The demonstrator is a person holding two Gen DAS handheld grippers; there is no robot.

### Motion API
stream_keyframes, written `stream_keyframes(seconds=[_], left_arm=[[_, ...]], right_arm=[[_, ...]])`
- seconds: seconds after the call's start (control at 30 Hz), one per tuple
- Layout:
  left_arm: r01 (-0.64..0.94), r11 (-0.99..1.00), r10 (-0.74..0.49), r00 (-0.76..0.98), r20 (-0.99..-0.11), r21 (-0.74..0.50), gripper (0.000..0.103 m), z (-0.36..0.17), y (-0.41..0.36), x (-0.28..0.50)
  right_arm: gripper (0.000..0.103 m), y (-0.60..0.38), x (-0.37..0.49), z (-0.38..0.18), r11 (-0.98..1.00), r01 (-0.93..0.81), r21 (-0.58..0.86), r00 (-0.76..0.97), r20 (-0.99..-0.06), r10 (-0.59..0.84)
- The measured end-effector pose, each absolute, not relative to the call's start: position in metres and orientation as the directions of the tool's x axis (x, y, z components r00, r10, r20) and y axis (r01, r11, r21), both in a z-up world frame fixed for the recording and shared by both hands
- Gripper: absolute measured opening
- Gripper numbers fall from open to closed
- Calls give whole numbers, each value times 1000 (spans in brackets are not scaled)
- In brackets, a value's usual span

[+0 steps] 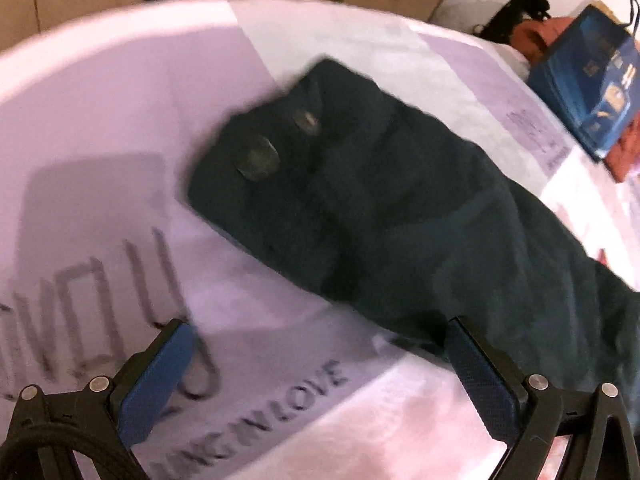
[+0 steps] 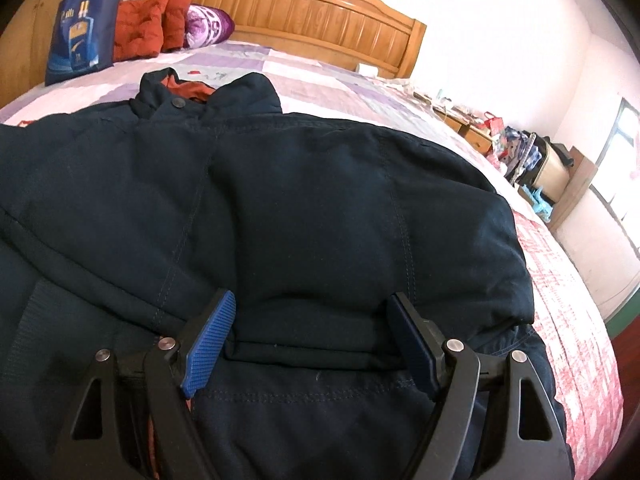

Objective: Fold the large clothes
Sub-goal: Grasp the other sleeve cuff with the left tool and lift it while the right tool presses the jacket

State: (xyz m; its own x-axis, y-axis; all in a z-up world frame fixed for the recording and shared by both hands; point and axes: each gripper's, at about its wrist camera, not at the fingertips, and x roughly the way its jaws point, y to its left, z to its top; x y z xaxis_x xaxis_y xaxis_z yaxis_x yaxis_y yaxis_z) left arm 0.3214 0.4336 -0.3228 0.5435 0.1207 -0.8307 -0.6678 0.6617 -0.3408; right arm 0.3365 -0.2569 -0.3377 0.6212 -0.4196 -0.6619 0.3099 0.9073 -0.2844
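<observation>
Both grippers gape wide, gripping nothing: my left gripper [image 1: 316,328] hovers over the bedspread [image 1: 120,100], where the jacket sleeve [image 1: 360,184] runs cuff upper-left to lower-right; my right gripper [image 2: 312,300] over the navy jacket [image 2: 280,200], collar toward the headboard [image 2: 320,16].

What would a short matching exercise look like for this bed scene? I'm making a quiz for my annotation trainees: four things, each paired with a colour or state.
Things:
1. jacket
2. headboard
3. tote bag
4. left gripper

Colour or state:
A. blue, standing beside a red cushion
B. open, empty, above the bedspread
C. dark navy, spread on the bed
D. carved light wood

Pairs: 1-C, 2-D, 3-A, 4-B
</observation>
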Motion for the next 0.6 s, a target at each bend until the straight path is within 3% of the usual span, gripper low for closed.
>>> stream_keyframes(seconds=[0.23, 0.3, 0.37, 0.4, 0.43, 0.53, 0.6], left_arm=[[-699, 573, 132, 595, -793, -429, 100, -327, 448, 354], [-712, 537, 130, 601, -789, -453, 86, -325, 458, 365], [-734, 481, 144, 605, -783, -479, 52, -321, 468, 365], [-733, 467, 143, 614, -776, -495, 45, -319, 471, 364], [-727, 467, 140, 623, -770, -503, 32, -317, 473, 365], [-679, 585, 164, 635, -755, -444, 17, -294, 463, 372], [-649, 641, 186, 649, -738, -409, 14, -274, 453, 375]], right_arm=[[81, -256, 338, -339, 904, 311, -293, 618, -660, -427], [81, -256, 338, -339, 904, 311, -292, 619, -660, -426], [81, -256, 338, -339, 904, 311, -292, 619, -660, -426], [81, -256, 338, -339, 904, 311, -292, 618, -660, -426], [81, -256, 338, -339, 905, 311, -292, 618, -661, -426], [81, -257, 338, -339, 905, 311, -291, 619, -661, -425], [81, -257, 338, -339, 905, 310, -289, 619, -662, -424]])
